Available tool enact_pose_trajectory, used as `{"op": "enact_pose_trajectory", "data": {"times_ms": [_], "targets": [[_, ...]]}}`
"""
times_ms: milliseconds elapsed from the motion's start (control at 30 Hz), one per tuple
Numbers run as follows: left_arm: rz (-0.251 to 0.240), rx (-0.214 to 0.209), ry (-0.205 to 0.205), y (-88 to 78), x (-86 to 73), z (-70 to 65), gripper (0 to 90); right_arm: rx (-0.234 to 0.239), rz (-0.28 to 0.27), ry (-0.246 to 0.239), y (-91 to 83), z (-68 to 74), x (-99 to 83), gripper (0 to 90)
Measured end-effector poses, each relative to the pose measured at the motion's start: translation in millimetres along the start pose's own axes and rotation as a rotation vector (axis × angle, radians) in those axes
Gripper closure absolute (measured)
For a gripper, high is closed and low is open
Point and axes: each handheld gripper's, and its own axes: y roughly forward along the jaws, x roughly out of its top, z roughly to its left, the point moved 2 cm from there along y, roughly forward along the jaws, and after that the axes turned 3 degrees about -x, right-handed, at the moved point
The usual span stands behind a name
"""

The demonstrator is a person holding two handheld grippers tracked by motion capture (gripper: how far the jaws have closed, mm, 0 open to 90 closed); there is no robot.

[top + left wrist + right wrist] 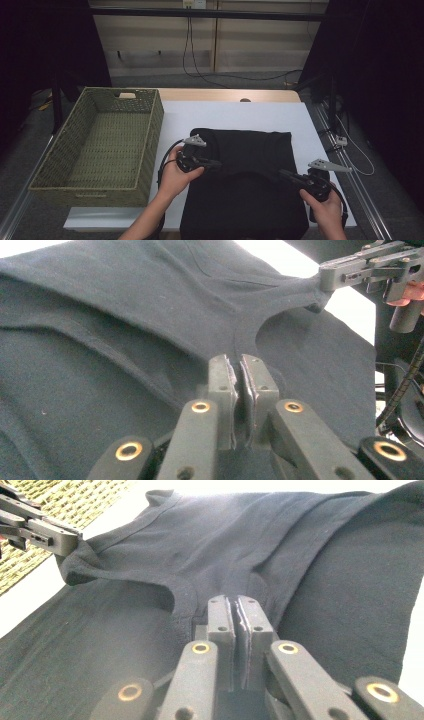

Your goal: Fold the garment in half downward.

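Black shirt [245, 150] pinched by both grippers.

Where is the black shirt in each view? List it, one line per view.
High view: black shirt lies on the white table, lower centre, right of the basket.
Left gripper view: spreads beyond the left claw.
Right gripper view: spreads beyond the right claw.
Shared landmark: the white table.

The high view was dim — dark at nine and three o'clock. Both gripper views looked soft, with white glare toward twelve.
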Motion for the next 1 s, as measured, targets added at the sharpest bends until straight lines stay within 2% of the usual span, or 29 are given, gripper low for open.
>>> {"op": "enact_pose_trajectory", "data": {"times_ms": [233,767,1000], "targets": [[0.009,-0.009,0.017,0.9,0.4,-4.5,84.6,0.015,0.001,-0.006,-3.3,2.2,-2.7,86.1],[0.026,-0.063,0.011,-4.3,-4.6,-15.9,84.9,0.029,0.000,-0.001,-18.2,2.3,-10.5,86.2],[0.040,-0.068,0.024,-4.5,-8.3,-19.0,84.9,0.034,0.005,-0.010,-18.8,3.8,-11.4,86.2]]}}
